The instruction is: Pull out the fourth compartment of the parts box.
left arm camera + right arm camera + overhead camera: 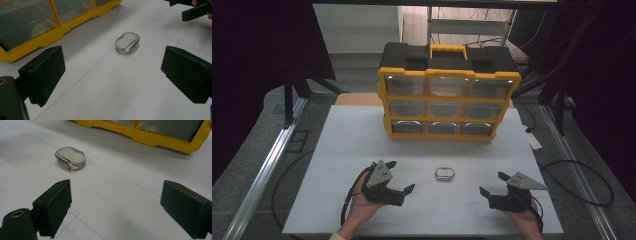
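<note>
A small clear plastic bin (444, 174) lies on the white table between my two grippers; it shows as an oval tray (127, 42) in the left gripper view and as the same tray (71, 158) in the right gripper view. A yellow and black drawer organizer (447, 92) stands upright at the back of the table. My left gripper (400, 176) rests on an upturned hand at front left, open and empty. My right gripper (493, 183) sits on the other hand at front right, also open and empty. Both are apart from the bin.
The white table top (342, 145) ends close to the hands at the front. Metal frame rails (267, 165) run along both sides, and cables (582, 180) lie on the floor to the right. The organizer's yellow base (160, 140) lies beyond the bin.
</note>
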The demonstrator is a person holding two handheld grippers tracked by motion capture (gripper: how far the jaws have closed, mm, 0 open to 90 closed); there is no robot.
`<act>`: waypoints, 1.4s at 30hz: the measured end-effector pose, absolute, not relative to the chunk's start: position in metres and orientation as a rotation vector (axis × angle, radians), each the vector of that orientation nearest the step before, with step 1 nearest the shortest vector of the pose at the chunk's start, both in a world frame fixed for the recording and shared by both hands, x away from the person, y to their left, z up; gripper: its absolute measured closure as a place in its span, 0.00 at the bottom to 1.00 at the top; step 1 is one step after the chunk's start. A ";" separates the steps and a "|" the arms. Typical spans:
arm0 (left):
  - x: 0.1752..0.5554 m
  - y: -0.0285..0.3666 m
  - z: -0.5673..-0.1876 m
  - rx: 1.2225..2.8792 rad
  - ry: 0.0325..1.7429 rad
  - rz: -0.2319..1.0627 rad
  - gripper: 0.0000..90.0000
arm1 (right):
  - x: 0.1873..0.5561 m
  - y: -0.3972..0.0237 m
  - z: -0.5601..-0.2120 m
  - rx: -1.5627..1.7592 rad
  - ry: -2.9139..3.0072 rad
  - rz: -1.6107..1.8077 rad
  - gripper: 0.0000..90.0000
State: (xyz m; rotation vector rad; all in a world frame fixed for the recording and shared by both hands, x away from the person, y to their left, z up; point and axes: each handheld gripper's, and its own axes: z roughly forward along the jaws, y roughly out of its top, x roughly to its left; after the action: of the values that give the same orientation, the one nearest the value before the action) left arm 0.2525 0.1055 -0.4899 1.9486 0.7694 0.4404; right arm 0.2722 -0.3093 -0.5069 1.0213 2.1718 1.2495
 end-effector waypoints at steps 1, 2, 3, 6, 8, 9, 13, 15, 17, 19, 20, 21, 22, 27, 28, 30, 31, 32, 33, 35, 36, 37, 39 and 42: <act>0.253 0.105 -0.490 1.949 0.768 0.440 0.07 | 0.272 -0.309 -0.507 1.023 2.170 1.250 0.12; 0.253 0.104 -0.490 1.949 0.765 0.435 0.07 | 0.272 -0.309 -0.507 1.023 2.170 1.249 0.12; 0.254 0.103 -0.490 1.947 0.764 0.429 0.07 | 0.272 -0.309 -0.507 1.024 2.170 1.248 0.12; 0.255 0.101 -0.490 1.947 0.763 0.426 0.07 | 0.272 -0.309 -0.507 1.024 2.169 1.249 0.12; 0.255 0.100 -0.491 1.953 0.759 0.429 0.07 | 0.272 -0.309 -0.507 1.023 2.170 1.247 0.12; 0.256 0.099 -0.491 1.955 0.758 0.430 0.07 | 0.272 -0.309 -0.507 1.023 2.172 1.247 0.12; 0.257 0.098 -0.492 1.960 0.757 0.427 0.07 | 0.272 -0.309 -0.507 1.023 2.171 1.246 0.12; 0.257 0.097 -0.492 1.963 0.756 0.429 0.07 | 0.272 -0.310 -0.507 1.024 2.171 1.244 0.12; 0.258 0.096 -0.493 1.967 0.757 0.434 0.07 | 0.272 -0.310 -0.507 1.024 2.170 1.245 0.12; 0.258 0.095 -0.493 1.973 0.754 0.442 0.07 | 0.272 -0.310 -0.507 1.024 2.170 1.244 0.12; 0.258 0.095 -0.493 1.973 0.754 0.442 0.07 | 0.272 -0.310 -0.507 1.024 2.170 1.244 0.12; 0.258 0.095 -0.493 1.978 0.751 0.453 0.07 | 0.272 -0.310 -0.507 1.023 2.170 1.243 0.12; 0.258 0.095 -0.493 1.978 0.750 0.457 0.07 | 0.272 -0.310 -0.507 1.023 2.171 1.242 0.12; 0.257 0.095 -0.491 2.001 0.721 0.492 0.08 | 0.272 -0.309 -0.507 1.022 2.170 1.241 0.12; 0.257 0.094 -0.491 2.006 0.714 0.499 0.08 | 0.272 -0.309 -0.507 1.022 2.170 1.241 0.12; 0.256 0.093 -0.491 2.021 0.689 0.527 0.08 | 0.272 -0.309 -0.507 1.021 2.170 1.241 0.12; 0.255 0.092 -0.491 2.027 0.678 0.540 0.08 | 0.272 -0.309 -0.507 1.020 2.170 1.241 0.12; 0.255 0.091 -0.491 2.032 0.667 0.555 0.08 | 0.272 -0.309 -0.507 1.021 2.171 1.241 0.12; 0.254 0.090 -0.491 2.036 0.660 0.568 0.08 | 0.272 -0.309 -0.507 1.020 2.171 1.242 0.12; 0.253 0.088 -0.491 2.052 0.644 0.606 0.08 | 0.272 -0.309 -0.507 1.019 2.172 1.241 0.12; 0.252 0.087 -0.491 2.063 0.634 0.629 0.08 | 0.272 -0.309 -0.507 1.018 2.172 1.241 0.12; 0.251 0.086 -0.491 2.069 0.625 0.647 0.08 | 0.272 -0.309 -0.507 1.017 2.173 1.241 0.12; 0.250 0.084 -0.491 2.084 0.612 0.668 0.08 | 0.272 -0.309 -0.507 1.016 2.173 1.241 0.12; 0.249 0.083 -0.491 2.104 0.591 0.705 0.08 | 0.272 -0.309 -0.507 1.016 2.172 1.240 0.12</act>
State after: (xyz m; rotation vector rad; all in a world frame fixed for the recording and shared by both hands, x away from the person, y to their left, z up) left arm 0.2490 0.0833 -0.4914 2.1039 0.5907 0.7046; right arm 0.2718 -0.3089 -0.5071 1.0164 2.1717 1.2397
